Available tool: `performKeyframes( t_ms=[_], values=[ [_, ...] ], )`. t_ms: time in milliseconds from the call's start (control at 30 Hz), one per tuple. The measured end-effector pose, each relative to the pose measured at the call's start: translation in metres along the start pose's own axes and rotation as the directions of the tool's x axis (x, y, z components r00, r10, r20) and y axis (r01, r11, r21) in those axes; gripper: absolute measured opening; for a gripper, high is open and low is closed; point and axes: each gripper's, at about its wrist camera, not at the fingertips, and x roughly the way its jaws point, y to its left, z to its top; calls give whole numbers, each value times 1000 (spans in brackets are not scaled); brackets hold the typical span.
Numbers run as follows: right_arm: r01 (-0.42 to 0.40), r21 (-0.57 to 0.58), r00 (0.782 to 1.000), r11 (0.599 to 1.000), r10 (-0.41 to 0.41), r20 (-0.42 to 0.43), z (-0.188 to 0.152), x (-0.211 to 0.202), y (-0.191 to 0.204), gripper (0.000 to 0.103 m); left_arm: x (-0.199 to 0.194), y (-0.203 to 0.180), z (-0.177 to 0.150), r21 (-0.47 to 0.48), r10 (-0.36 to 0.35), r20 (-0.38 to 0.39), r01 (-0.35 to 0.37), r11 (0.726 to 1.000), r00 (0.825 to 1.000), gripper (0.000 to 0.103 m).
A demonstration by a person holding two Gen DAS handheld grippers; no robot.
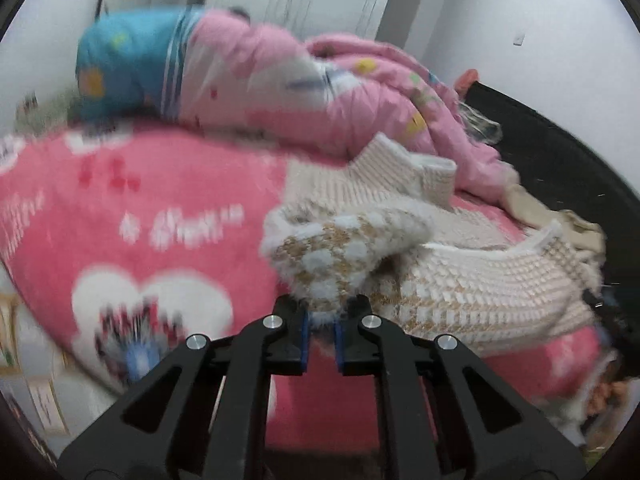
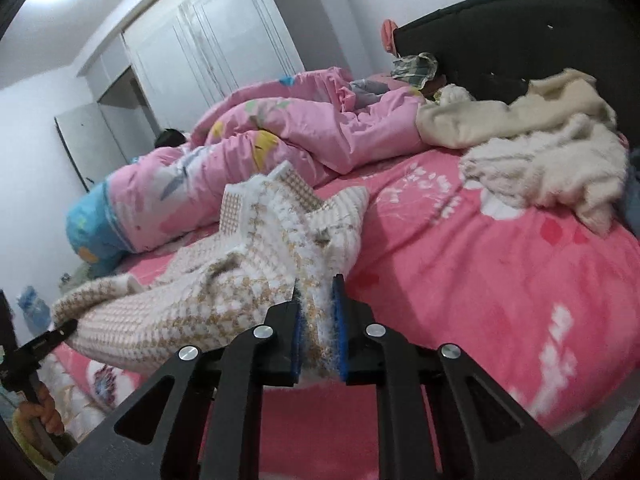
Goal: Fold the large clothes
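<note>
Both the left gripper (image 1: 321, 330) and the right gripper (image 2: 318, 332) clamped the fuzzy cream-and-tan knitted sweater (image 2: 224, 300) above the pink bed (image 2: 500, 280), jaws narrow.

We see open pink bedsheet (image 2: 500, 280) to the right of the knitted sweater (image 2: 224, 296) — room to pass there. Behind, a rumpled pink duvet (image 2: 304, 136) blocks the way; cream clothes (image 2: 536, 160) crowd the far right, against the dark headboard (image 2: 500, 40).
</note>
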Motion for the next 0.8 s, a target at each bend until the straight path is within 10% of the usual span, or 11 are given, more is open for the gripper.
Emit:
performKeyframes(
  t_ms=[200, 300, 367, 800],
  values=[
    [36, 286, 949, 958, 57, -309, -53, 49, -94, 23, 64, 92, -66, -347, -187, -277, 83, 934, 943, 28],
    [3, 461, 941, 887, 154, -303, -67, 47, -131, 23, 73, 133, -81, -560, -341, -223, 166, 812, 913, 37],
    [25, 416, 961, 909, 92, -260, -60, 27, -128, 34, 64, 140, -79, -577, -378, -177, 215, 788, 909, 39],
    [-9, -98, 954, 995, -21, -299, -41, 54, 10, 62, 14, 146, -40, -462, -216, -10, 188, 867, 976, 50]
  ],
)
